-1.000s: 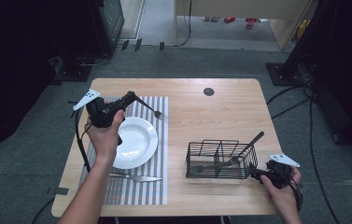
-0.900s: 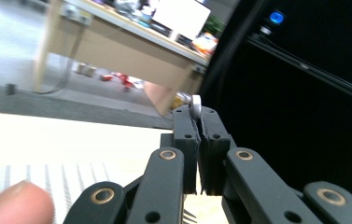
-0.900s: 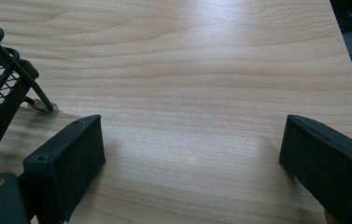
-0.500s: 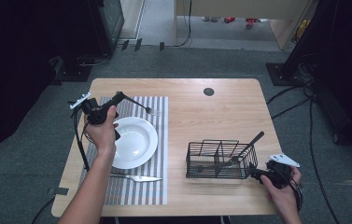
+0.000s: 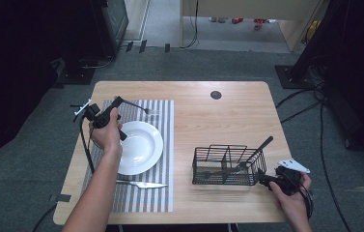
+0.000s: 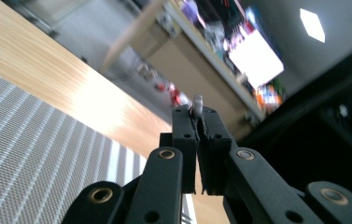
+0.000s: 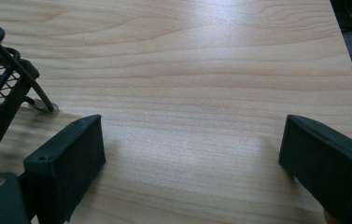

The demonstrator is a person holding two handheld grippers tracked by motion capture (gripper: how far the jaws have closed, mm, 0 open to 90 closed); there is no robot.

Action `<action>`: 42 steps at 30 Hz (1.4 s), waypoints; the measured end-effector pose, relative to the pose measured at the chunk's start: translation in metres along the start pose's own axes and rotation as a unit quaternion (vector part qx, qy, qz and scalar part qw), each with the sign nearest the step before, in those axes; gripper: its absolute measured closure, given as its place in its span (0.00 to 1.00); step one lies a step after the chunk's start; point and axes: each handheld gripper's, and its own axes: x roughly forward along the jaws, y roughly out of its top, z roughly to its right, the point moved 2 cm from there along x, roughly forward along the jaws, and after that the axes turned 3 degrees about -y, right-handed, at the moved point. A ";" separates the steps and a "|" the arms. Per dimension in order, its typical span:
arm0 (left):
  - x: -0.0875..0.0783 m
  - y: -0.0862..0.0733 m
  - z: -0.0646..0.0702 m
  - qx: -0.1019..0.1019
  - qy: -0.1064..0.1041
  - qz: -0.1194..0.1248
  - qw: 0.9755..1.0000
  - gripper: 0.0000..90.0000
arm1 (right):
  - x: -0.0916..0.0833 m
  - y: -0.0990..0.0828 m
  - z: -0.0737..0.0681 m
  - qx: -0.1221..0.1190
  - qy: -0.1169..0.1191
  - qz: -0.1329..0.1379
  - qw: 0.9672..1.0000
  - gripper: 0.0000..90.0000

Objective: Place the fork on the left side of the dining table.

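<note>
My left gripper (image 5: 119, 101) hangs over the far left corner of the striped placemat (image 5: 165, 145), shut on the handle of a metal fork (image 5: 146, 110) whose tines point right. In the left gripper view the jaws (image 6: 197, 116) are pressed together, with the thin metal handle (image 6: 197, 102) sticking out between their tips. A white plate (image 5: 143, 150) lies on the placemat just below that hand. A knife (image 5: 141, 184) rests near the placemat's front. My right gripper (image 5: 262, 180) rests at the front right of the table, open, beside a black wire basket (image 5: 218, 181); its jaws (image 7: 190, 154) stand wide over bare wood.
The basket holds a dark-handled utensil (image 5: 259, 149) leaning out to the right. A round black grommet (image 5: 216, 94) sits near the table's far edge. The basket's corner (image 7: 5, 88) shows at the left of the right gripper view.
My left gripper has moved left and down with the fork, from over the plate's far edge to the placemat's far left corner. The right gripper has stayed put.
</note>
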 end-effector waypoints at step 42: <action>0.022 -0.012 -0.041 0.022 0.152 -0.153 0.976 0.74 | 0.000 0.000 0.000 -0.002 0.002 0.000 1.000 0.07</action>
